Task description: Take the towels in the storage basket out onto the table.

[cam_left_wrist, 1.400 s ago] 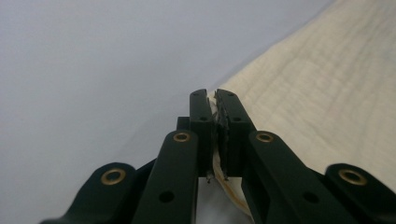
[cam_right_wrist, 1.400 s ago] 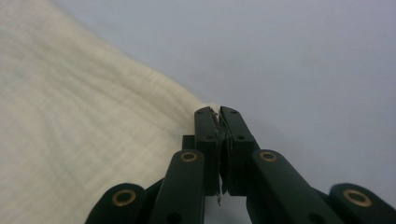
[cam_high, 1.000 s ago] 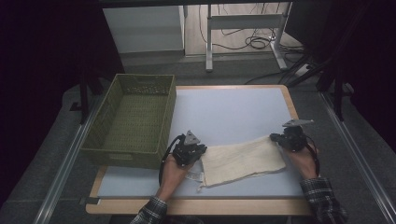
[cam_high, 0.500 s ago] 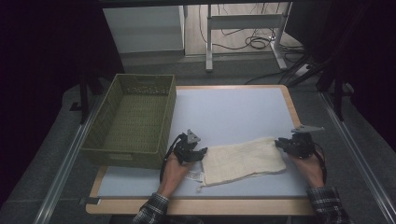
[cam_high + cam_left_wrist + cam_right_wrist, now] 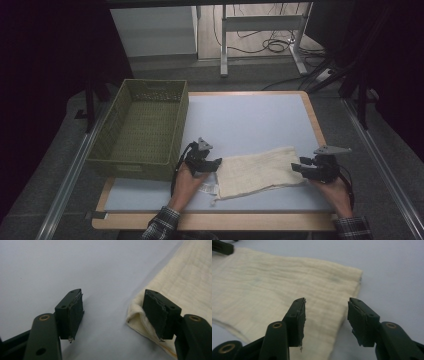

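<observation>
The cream folded quilted cloth (image 5: 260,171) lies flat on the pale table (image 5: 250,120), released. Left gripper (image 5: 112,315) and right gripper (image 5: 325,320) have just been opening, gripping nothing, flanking its ends.

Soft, crinkled cream cotton cloth (image 5: 260,171)

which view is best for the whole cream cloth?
High view: the cream cloth lies whole and flat between both grippers. The left gripper view catches one folded edge beside its jaw; the right gripper view shows one end and corner.
</observation>
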Available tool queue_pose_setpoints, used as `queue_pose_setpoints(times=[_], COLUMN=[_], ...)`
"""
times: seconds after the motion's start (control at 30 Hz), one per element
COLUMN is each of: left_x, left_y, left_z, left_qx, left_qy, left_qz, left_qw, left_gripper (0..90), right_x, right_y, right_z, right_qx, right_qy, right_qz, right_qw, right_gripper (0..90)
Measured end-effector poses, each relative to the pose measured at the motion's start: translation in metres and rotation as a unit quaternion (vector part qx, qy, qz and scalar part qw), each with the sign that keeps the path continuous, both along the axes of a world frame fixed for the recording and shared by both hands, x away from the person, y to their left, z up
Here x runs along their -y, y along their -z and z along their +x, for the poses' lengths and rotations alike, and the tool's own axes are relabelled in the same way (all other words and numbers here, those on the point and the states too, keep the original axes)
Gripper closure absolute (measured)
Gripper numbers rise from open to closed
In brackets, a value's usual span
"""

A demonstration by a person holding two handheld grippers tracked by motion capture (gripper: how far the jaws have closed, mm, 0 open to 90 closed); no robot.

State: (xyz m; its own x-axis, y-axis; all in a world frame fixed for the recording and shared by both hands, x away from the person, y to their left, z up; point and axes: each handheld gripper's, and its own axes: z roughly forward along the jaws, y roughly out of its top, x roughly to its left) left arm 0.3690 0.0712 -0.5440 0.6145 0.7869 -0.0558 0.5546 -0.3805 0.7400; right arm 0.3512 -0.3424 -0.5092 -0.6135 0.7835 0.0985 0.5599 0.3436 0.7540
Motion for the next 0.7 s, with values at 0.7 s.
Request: queue_pose_setpoints(times=[0.7], left_x=[0.001], left_y=[0.000], left_z=[0.000], left_qx=[-0.002], left_qy=[0.003], left_qz=[-0.004], left_qw=[1.0000], left_gripper=[29.6], right_x=[-0.075], right_y=[-0.006], right_z=[-0.029], right_qx=[0.001], right_qy=[-0.108], right_qz=[-0.012], right_qw=[0.9941], right_gripper=[44.1])
